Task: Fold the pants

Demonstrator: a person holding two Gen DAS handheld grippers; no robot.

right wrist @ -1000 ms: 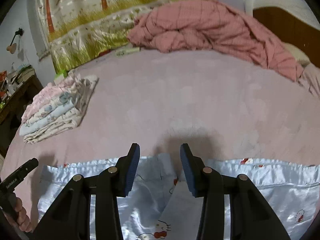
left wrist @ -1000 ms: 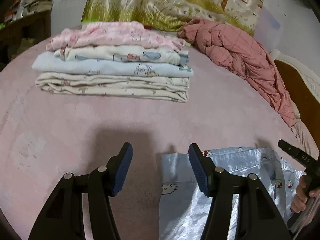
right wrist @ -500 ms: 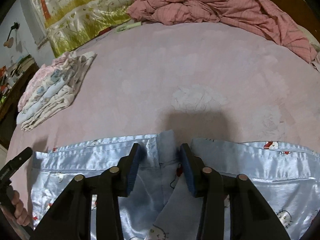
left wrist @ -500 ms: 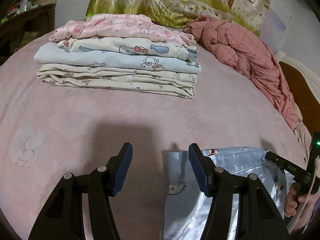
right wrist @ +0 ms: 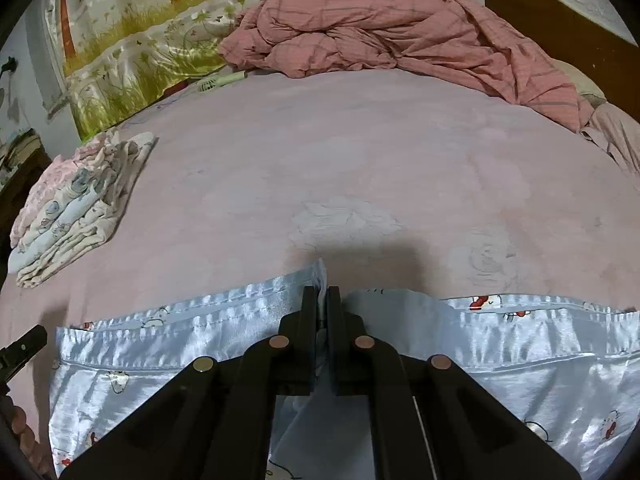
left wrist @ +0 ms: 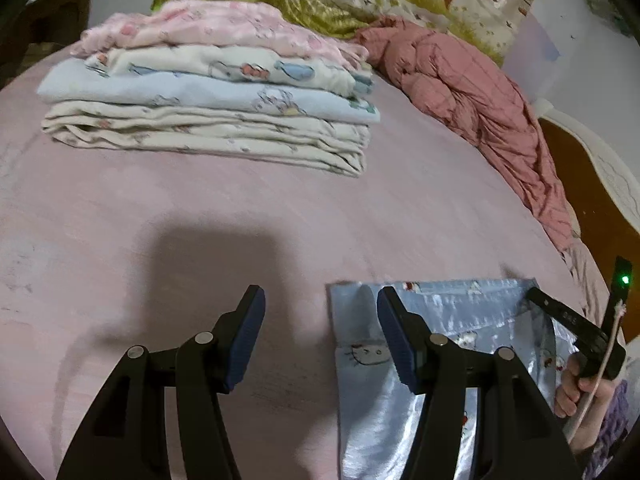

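Shiny light-blue pants with small cartoon prints lie flat across the near part of the pink bed. My right gripper is shut on the pants' top edge at the middle, where the cloth bunches up between the fingers. In the left wrist view my left gripper is open and empty, straddling the left end of the pants; one finger is over the cloth, the other over bare bedsheet. The right gripper shows there at the far right, held by a hand.
A stack of folded clothes sits at the far left of the bed and also shows in the right wrist view. A crumpled pink checked quilt lies at the back right. A wooden headboard is at the right.
My right gripper has closed on the pants' top edge at the middle. My left gripper has moved forward a little toward the stack and stays open.
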